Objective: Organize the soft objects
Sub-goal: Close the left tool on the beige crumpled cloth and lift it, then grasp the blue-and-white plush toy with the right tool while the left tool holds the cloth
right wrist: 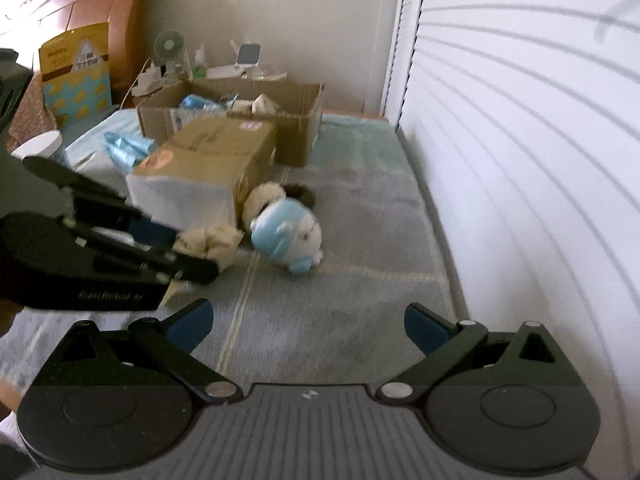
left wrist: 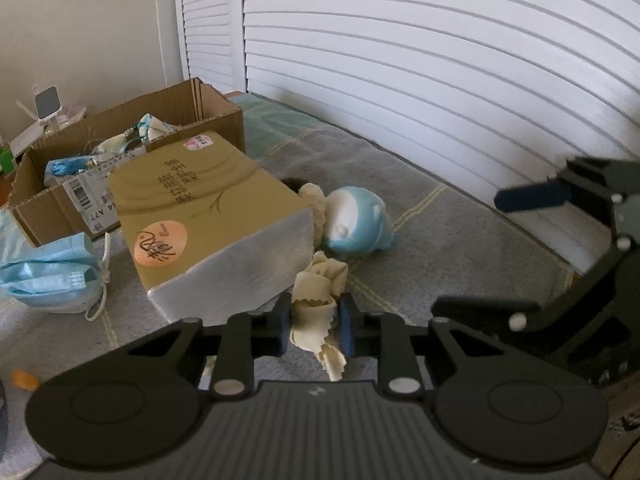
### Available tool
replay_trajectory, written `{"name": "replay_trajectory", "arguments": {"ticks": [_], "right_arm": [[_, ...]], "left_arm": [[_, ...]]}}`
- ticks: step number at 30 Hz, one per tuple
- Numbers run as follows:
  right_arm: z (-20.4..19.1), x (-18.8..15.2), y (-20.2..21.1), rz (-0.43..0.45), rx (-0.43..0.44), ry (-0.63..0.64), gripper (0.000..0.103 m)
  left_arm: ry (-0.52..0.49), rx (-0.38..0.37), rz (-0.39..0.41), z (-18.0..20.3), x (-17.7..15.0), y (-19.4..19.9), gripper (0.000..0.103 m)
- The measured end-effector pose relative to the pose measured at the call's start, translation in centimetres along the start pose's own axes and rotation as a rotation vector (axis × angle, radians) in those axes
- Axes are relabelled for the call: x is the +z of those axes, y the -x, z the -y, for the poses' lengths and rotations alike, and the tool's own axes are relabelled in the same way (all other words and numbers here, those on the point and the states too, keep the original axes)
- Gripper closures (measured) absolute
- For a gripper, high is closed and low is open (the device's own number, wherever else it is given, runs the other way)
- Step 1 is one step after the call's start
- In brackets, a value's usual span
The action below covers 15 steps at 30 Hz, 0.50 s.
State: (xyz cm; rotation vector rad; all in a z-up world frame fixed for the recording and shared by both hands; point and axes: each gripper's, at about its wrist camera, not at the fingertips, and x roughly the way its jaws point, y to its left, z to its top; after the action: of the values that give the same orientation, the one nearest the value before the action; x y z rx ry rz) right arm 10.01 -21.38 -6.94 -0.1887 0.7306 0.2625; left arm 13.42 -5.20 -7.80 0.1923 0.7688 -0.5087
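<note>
Left hand-held gripper point(left wrist: 313, 322) round cream cloth point(left wrist: 318, 300) (far end behind box point(left wrist: 208, 208)).

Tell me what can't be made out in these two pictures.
- Open cardboard box: most contents hidden by its walls, both views.
- Dark furry thing: mostly hidden by the blue plush toy.
- Cream cloth: left wrist view, the part inside the left claw is covered by pads.
- Orange item: too little shows to identify.

Grey checked bedding point(right wrist: 360, 240) lies bare right of the tan closed cardboard box point(right wrist: 208, 160); white slatted doors point(right wrist: 520, 140) wall off that side.
</note>
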Motion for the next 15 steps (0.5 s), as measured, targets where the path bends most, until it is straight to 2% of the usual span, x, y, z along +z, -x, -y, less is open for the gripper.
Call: {"name": "replay_trajectory", "arguments": {"ticks": [10,15], "right_arm": [[0.2,3.2,-1.1,0.051,-0.026,-0.006,0.002],[0.6,5.6,-2.4,0.070,-0.013,-0.001,0.012]], "left_arm": [[0.001,0.000,-0.004,-1.5,-0.6,1.3,0.081],[0.007,-0.008,0.002,-2.0,-0.8,1.6,0.080]]}}
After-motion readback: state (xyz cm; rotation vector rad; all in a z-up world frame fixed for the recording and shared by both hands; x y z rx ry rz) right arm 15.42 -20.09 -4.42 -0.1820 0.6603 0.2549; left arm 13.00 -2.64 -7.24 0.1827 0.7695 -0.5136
